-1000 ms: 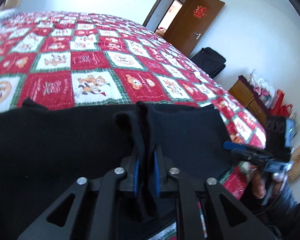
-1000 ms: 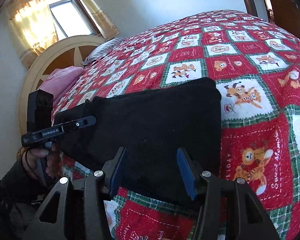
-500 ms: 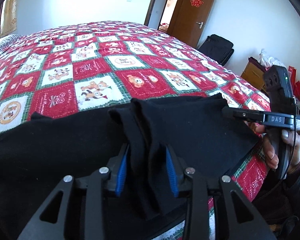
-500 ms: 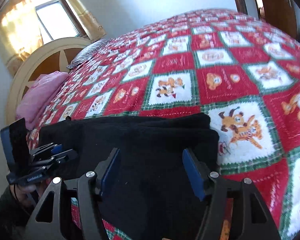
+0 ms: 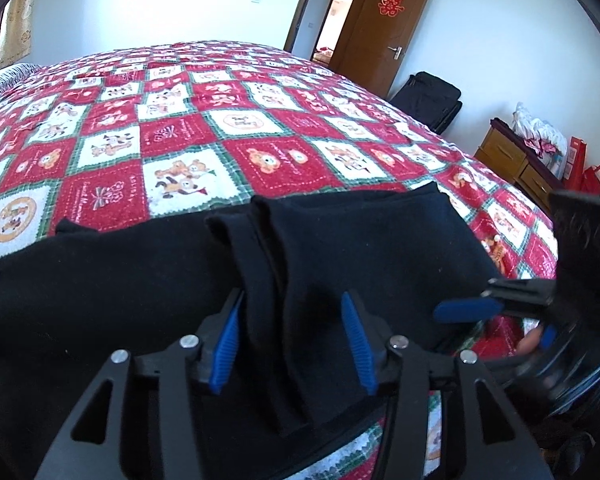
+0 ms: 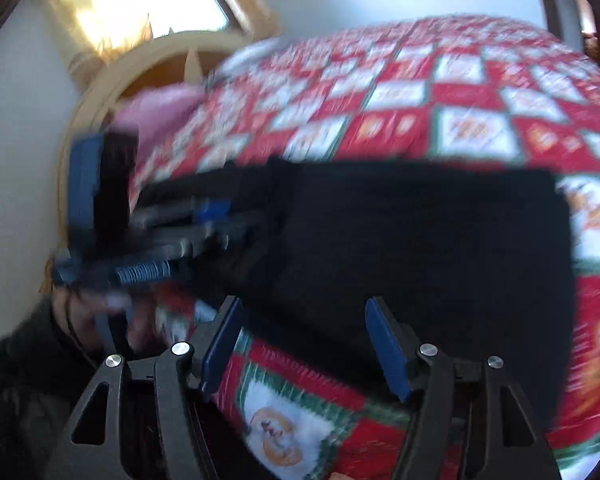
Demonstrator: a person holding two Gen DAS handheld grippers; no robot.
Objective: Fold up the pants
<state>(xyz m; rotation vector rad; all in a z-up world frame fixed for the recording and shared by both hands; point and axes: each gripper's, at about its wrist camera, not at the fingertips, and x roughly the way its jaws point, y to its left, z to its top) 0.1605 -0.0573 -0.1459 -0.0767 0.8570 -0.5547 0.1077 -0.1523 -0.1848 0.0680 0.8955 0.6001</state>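
The black pants lie folded along the near edge of the bed, also in the right wrist view. My left gripper is open, its blue pads either side of a raised ridge of black cloth that stands between them. My right gripper is open and empty, over the near edge of the pants; it shows at the right of the left wrist view. The left gripper shows blurred at the left of the right wrist view.
The bed has a red, white and green checked quilt. A cream round headboard and pink pillow are at one end. A brown door, black bag and wooden cabinet stand by the wall.
My left gripper has opened and let go of the pinched ridge of pants. My right gripper stayed open and swung lower and nearer the pants' edge; its view is blurred by motion.
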